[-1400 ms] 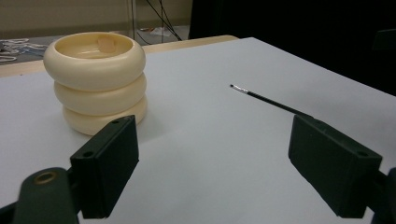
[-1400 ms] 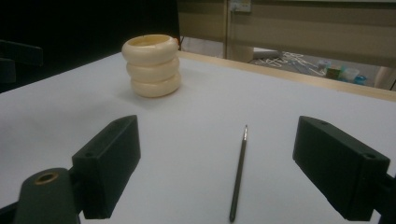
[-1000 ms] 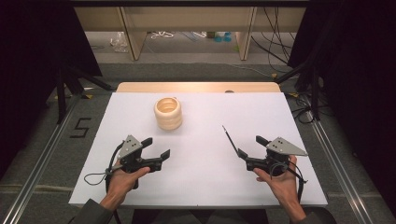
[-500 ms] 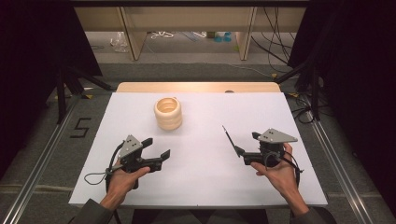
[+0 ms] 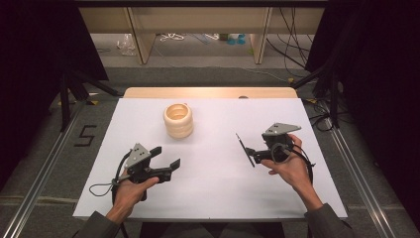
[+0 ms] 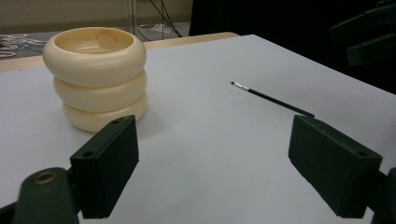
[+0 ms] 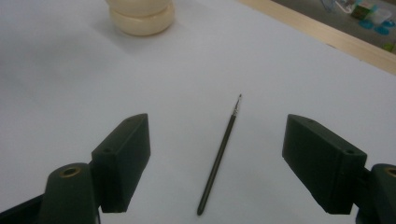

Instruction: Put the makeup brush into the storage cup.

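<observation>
From the high view, we saw the thin paintbrush (image 5: 245, 149) lying flat on the white table (image 5: 213, 198), right of centre and well apart from the cream ribbed pot (image 5: 178, 120) at the far left. The right gripper (image 5: 250, 152) hung just beside the brush's near end with its jaws apart, and they had just been closing a little, with nothing pressed between them. The left gripper (image 5: 167, 158) rested near the table's front edge, also released and empty.

In the left gripper view, we saw its own jaws standing wide over bare table. The pot (image 6: 95, 77) stood close ahead on the left, and the brush (image 6: 272, 98) lay farther off to the right, its pale ferrule and tip pointing towards the pot.

In the right gripper view, the brush (image 7: 219, 161) lay between the two open jaws, handle end nearest us and bristle tip away. We judged it very light, stiff along the handle, thin and smooth, so likely to roll or slip out of the pads. The bristles looked delicate. We would take hold across the dark handle near its middle, well clear of ferrule and tip, closing squarely and low to the table.
</observation>
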{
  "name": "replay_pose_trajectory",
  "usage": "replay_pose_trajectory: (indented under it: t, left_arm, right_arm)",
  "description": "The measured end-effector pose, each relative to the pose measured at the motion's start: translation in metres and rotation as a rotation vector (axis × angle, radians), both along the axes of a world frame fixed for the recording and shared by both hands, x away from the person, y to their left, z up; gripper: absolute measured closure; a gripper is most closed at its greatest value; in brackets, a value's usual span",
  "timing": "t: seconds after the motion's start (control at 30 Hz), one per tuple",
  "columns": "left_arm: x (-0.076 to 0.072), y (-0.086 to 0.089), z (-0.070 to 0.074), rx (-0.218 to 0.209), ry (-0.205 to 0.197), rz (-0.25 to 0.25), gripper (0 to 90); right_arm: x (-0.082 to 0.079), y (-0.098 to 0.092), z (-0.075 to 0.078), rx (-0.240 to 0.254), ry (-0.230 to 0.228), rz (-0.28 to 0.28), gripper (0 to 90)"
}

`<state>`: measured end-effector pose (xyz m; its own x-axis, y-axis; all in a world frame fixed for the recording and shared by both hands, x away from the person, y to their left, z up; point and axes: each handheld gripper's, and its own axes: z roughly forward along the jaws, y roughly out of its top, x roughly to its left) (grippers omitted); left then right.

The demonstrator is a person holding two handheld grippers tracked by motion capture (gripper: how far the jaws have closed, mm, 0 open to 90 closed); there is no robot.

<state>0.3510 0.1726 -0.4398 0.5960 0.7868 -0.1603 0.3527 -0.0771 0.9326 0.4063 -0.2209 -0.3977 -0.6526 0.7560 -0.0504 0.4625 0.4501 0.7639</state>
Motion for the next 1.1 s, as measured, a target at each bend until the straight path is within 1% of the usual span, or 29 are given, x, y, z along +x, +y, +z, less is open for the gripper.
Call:
replay_pose_trajectory:
  t: [0.07,0.1,0.13,0.17,0.2,0.23,0.27,0.3,0.33,0.5,0.53,0.57,0.6,0.63,0.67,0.7,0.73,0.77,0.87,0.9,0.93,0.97,1.03,1.07,1.1]
  left_arm:
    - [0.0,0.0,0.0,0.0,0.001,0.003,15.7]
    - [0.0,0.0,0.0,0.0,0.001,0.003,15.6]
    - [0.0,0.0,0.0,0.0,-0.001,-0.001,15.7]
    - [0.0,0.0,0.0,0.0,-0.001,-0.001,15.7]
    - [0.0,0.0,0.0,0.0,-0.001,0.0,15.7]
    - [0.0,0.0,0.0,-0.001,0.0,0.0,15.7]
    - [0.0,0.0,0.0,-0.001,0.0,0.001,15.6]
    - [0.0,0.001,0.0,0.01,-0.009,-0.005,15.6]
    - [0.0,0.0,0.0,-0.002,0.0,0.001,15.6]
    - [0.0,0.0,0.0,0.0,0.0,0.0,15.6]
    - [0.0,0.0,0.0,0.0,0.002,0.002,15.6]
    - [0.0,0.0,0.0,-0.001,0.001,0.002,15.6]
    - [0.0,0.0,0.0,0.001,-0.001,-0.001,15.7]
    - [0.0,0.0,0.0,0.001,-0.001,-0.001,15.7]
    - [0.0,0.0,0.0,-0.001,0.001,0.003,15.7]
    - [0.0,0.0,0.0,0.005,-0.004,-0.002,15.7]
    - [0.001,0.001,0.0,0.011,-0.01,-0.008,15.7]
    - [0.0,0.0,0.0,-0.002,0.0,-0.001,15.6]
    - [0.0,0.0,0.0,-0.003,0.0,-0.001,15.7]
    - [0.0,0.0,0.0,-0.004,0.001,-0.001,15.6]
    - [0.0,0.0,0.0,-0.005,0.001,-0.001,15.7]
    - [0.0,0.0,0.0,-0.005,0.001,-0.001,15.7]
    - [0.0,0.001,0.0,-0.001,-0.002,-0.002,15.6]
    - [0.001,0.001,0.001,0.008,-0.008,-0.006,15.6]
    - [0.001,0.001,0.001,0.006,-0.007,-0.005,15.7]
  right_arm:
    - [0.008,0.002,0.0,-0.02,0.023,-0.002,23.8]
    - [0.008,0.002,0.0,-0.02,0.023,-0.002,23.8]
    - [0.014,0.003,-0.001,-0.033,0.04,-0.001,23.9]
    - [0.016,0.004,-0.001,-0.038,0.044,-0.004,23.9]
    - [0.016,0.004,-0.001,-0.038,0.044,-0.004,23.9]
    - [0.018,0.004,-0.001,-0.038,0.058,-0.008,23.9]
    - [0.021,0.004,-0.002,-0.048,0.056,0.001,23.9]
    - [0.022,0.005,-0.002,-0.044,0.077,-0.009,23.9]
    - [0.025,0.005,-0.003,-0.054,0.069,-0.003,24.1]
    - [0.031,0.007,-0.006,-0.066,0.091,-0.004,25.4]
    - [0.032,0.007,-0.006,-0.063,0.109,-0.011,25.5]
    - [0.034,0.007,-0.008,-0.072,0.102,-0.003,26.0]
    - [0.037,0.008,-0.009,-0.071,0.125,-0.011,26.1]
    - [0.037,0.008,-0.009,-0.071,0.125,-0.011,26.1]
    - [0.04,0.009,-0.011,-0.088,0.136,-0.004,26.2]
    - [0.04,0.009,-0.011,-0.088,0.136,-0.004,26.2]
    - [0.041,0.01,-0.011,-0.092,0.147,-0.008,26.5]
    - [0.044,0.012,-0.012,-0.101,0.153,-0.002,27.4]
    - [0.046,0.014,-0.012,-0.105,0.159,-0.004,27.8]
    - [0.048,0.015,-0.012,-0.118,0.155,0.003,28.0]
    - [0.051,0.018,-0.012,-0.114,0.175,0.003,29.3]
    - [0.051,0.018,-0.012,-0.114,0.175,0.003,29.3]
    - [0.056,0.02,-0.014,-0.129,0.167,0.017,30.7]
    - [0.056,0.02,-0.014,-0.129,0.167,0.017,30.7]
    - [0.057,0.02,-0.014,-0.132,0.177,0.018,30.8]
